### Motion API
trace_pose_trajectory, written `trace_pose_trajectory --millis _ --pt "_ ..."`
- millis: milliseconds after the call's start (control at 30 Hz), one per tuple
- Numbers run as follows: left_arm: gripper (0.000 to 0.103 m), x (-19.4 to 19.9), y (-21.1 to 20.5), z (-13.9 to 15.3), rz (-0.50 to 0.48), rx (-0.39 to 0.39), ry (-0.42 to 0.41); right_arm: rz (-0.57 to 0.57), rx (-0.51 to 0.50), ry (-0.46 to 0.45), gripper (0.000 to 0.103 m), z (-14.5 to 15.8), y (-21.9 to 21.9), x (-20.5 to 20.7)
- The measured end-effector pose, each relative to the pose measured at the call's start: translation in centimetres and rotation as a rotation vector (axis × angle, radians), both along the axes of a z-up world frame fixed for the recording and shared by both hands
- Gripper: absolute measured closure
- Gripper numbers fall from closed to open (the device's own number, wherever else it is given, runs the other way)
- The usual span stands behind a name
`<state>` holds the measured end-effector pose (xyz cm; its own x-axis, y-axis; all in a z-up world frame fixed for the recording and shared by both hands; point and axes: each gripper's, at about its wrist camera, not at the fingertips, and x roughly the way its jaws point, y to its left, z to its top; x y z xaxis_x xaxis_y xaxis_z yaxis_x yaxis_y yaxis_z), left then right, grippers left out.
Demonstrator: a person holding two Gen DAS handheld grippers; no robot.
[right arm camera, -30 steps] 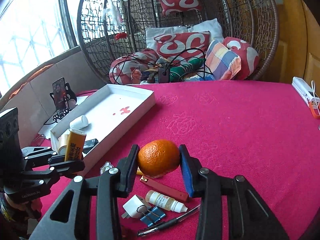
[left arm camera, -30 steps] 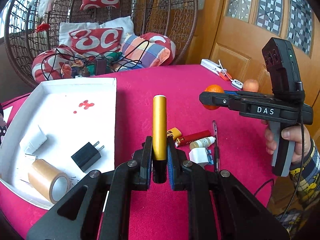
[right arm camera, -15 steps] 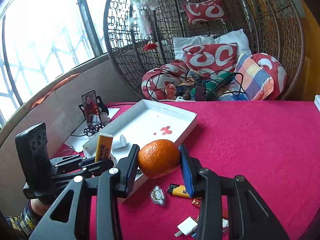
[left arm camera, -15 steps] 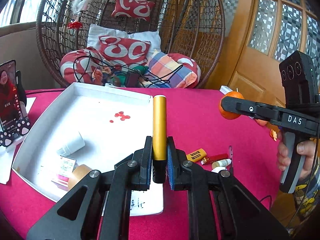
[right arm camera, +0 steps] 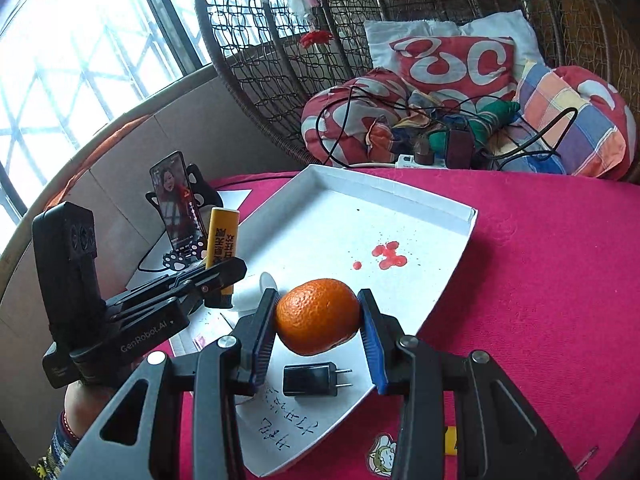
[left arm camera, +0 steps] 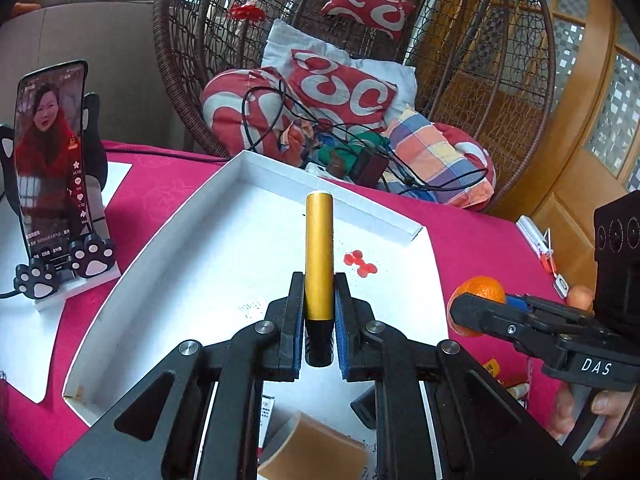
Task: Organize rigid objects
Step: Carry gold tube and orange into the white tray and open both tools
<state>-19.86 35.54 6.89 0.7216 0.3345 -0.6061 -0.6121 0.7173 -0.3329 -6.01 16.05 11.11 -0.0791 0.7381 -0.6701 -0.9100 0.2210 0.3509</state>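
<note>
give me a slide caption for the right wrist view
Right gripper holds an orange above the white tray; left gripper grips a yellow tube.

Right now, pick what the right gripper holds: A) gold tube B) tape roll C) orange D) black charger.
C: the right gripper is clamped on the orange above the white tray; the gold tube sits in the left gripper.

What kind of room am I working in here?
Most likely a home sunroom or living room: a wicker hanging chair piled with cushions, a large window, and a table under a pink cloth.
</note>
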Motion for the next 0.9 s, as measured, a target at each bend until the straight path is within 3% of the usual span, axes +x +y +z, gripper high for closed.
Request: trace_pose_trajectory --millis 233,300,333,367,400,433,500,667,900 --pt "0.09 -0.5 0.7 -1.1 0.043 0.009 0.027 -0.037 -0.024 0.0 0.062 -2.0 1.8 -0.4" --pt "0.084 -1.0 0.8 -1.0 0.055 0.012 0.018 -0.034 -0.02 -0.021 0.061 -2.0 1.8 -1.0" --pt "0.061 -1.2 0.8 -1.0 0.066 0.016 0.01 -0.031 -0.012 -0.03 0.052 -1.8 1.6 -1.2" --pt "0.021 -1.6 0.7 -0.8 0.082 0.022 0.003 -0.033 -0.002 -0.042 0.044 -1.6 1.4 -1.4" --pt "0.006 -2.0 0.7 -0.7 0.102 0.03 -0.009 -0.044 0.014 -0.055 0.019 -1.3 1.1 -1.5" --pt "0.0 -2.4 0.5 -0.5 0.124 0.044 -0.021 -0.056 0.036 -0.065 0.006 -1.0 0.6 -1.5" --pt "0.0 -3.1 0.1 -0.1 0.166 0.062 -0.021 -0.065 0.073 -0.08 0.0 -0.3 -0.3 -1.8" --pt "0.0 -4.8 -2.1 0.6 0.166 0.071 -0.096 -0.084 0.166 -0.076 0.0 1.5 -3.6 -2.0" --pt "0.0 -4.6 -8.1 3.1 0.008 0.193 -0.168 -0.167 0.388 -0.127 0.0 6.6 -11.7 -0.9"
